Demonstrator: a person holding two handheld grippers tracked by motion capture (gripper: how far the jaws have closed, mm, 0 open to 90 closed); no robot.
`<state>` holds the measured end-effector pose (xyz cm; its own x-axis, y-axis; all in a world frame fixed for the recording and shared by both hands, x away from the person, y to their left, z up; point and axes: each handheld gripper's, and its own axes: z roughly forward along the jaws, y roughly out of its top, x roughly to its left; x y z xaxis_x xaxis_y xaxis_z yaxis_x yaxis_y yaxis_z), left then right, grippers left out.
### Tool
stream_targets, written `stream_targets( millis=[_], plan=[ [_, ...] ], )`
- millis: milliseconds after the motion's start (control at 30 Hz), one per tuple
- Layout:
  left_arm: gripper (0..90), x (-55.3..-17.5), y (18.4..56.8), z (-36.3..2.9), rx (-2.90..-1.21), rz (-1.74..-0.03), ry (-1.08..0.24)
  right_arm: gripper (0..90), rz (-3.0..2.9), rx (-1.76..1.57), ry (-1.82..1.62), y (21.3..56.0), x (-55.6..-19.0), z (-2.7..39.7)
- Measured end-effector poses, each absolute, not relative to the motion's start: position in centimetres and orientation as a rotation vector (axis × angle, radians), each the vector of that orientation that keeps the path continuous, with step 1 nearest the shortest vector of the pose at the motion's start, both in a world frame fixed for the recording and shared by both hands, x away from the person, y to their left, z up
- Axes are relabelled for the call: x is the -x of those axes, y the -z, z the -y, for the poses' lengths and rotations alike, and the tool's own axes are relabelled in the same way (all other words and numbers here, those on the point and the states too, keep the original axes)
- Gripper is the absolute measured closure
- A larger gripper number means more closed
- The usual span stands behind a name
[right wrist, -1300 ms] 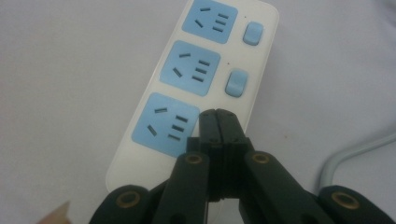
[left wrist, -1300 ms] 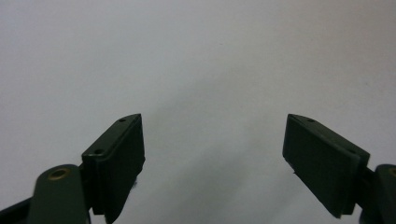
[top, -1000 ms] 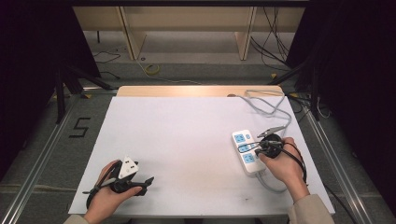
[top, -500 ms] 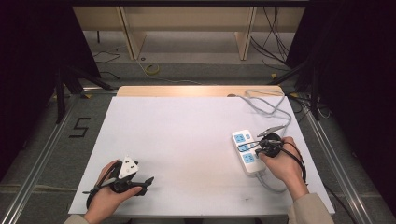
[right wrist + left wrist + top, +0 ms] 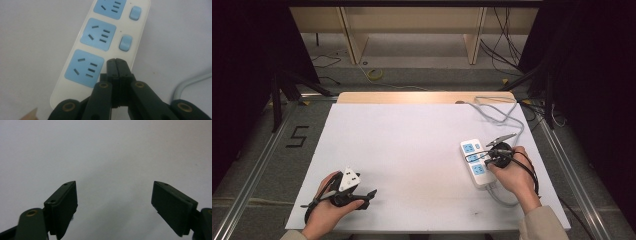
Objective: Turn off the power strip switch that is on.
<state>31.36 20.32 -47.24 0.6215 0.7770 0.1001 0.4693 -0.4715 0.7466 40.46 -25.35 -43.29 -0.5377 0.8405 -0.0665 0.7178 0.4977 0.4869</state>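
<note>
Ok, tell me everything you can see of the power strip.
The power strip is a white, glossy plastic bar with rounded ends, lying flat on the table's right side. It has three blue socket panels in a row, each with a blue rocker switch beside it; nothing is plugged in. A grey cable runs from it toward the table's far edge. The right tool, jaws shut, sits over the nearest socket's switch; contact is hidden.

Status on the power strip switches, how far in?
In hand: right gripper, jaws shut, tips on the power strip where the nearest switch would sit, beside the nearest socket. Whether it is pressed cannot be told. Left: the other two switches stand untouched. Left gripper is open over the bare table, holding nothing.
</note>
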Motion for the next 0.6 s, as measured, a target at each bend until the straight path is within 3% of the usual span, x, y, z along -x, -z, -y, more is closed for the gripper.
stream_targets(
  millis=[600],
  plan=[
    [20.7, -31.37, 47.25, -20.32, -2.148, -0.972, -0.567, 90.0, -2.459, -1.311, -0.558, 43.39, -40.64, 25.02]
  ],
)
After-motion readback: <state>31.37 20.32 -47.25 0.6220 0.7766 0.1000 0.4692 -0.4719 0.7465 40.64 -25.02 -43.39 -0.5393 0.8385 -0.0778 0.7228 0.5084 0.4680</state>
